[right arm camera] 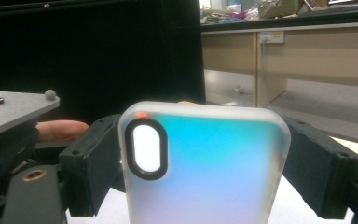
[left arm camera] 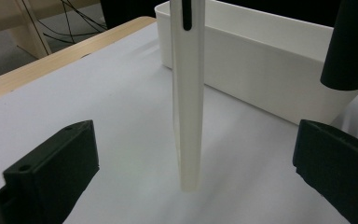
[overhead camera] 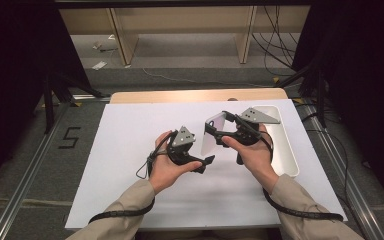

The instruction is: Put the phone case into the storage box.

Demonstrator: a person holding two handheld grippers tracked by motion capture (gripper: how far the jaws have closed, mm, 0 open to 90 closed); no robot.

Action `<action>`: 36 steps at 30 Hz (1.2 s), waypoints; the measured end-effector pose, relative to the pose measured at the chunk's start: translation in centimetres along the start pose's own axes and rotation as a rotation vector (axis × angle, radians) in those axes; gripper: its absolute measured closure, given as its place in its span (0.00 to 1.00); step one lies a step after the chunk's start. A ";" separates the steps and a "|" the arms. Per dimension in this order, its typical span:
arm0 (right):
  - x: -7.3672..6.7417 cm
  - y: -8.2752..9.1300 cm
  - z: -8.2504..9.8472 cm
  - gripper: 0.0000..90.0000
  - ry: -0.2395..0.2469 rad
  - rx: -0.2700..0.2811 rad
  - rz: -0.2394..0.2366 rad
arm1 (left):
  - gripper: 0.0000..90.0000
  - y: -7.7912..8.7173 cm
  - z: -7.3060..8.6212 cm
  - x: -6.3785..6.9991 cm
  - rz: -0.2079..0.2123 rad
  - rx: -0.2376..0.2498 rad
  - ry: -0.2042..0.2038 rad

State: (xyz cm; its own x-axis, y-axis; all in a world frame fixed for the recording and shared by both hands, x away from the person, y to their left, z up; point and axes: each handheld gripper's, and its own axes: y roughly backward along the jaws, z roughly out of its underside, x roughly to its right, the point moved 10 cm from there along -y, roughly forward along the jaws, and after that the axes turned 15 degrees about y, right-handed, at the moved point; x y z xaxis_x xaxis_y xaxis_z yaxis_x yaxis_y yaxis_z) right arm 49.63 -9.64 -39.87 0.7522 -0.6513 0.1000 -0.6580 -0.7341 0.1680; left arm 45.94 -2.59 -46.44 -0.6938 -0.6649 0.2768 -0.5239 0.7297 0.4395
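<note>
High view worktop: white sheet [overhead camera: 130, 165] over a pale wooden table, white tray [overhead camera: 286, 150] at right, grey floor beyond.
Left gripper [overhead camera: 206, 161]: centre frame, jaws spread, gripping nothing.
Right gripper [right arm camera: 205, 163]: jaws pinching the phone case [right arm camera: 205, 168] by its edges.
Phone case: frosted, upright, centre of frame, oval camera cutout upper left.

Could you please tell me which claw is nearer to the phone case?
Right. The right claw is shut on the phone case, holding it upright; the left claw is open, jaws standing apart on either side of its edge.
</note>
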 end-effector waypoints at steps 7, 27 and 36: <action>0.2 0.1 0.0 0.20 -0.002 -0.002 0.003 | 0.00 0.7 0.3 -0.1 0.016 -0.014 -0.034; 1.0 0.4 -0.2 0.20 -0.003 0.000 0.021 | 0.00 2.5 1.5 -1.2 0.030 -0.041 -0.073; 1.1 0.5 -0.3 0.20 -0.003 -0.001 0.026 | 0.01 3.7 1.7 -2.4 0.025 -0.022 -0.068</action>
State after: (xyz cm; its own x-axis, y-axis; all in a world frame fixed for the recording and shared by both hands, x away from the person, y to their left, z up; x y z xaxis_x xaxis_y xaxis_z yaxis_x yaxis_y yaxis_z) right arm 50.14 -10.71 -39.40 0.7345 -0.6710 0.1012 -0.6775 -0.7165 0.1659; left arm 44.80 1.94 -46.93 -0.7391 -0.6332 0.2296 -0.4953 0.7420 0.4518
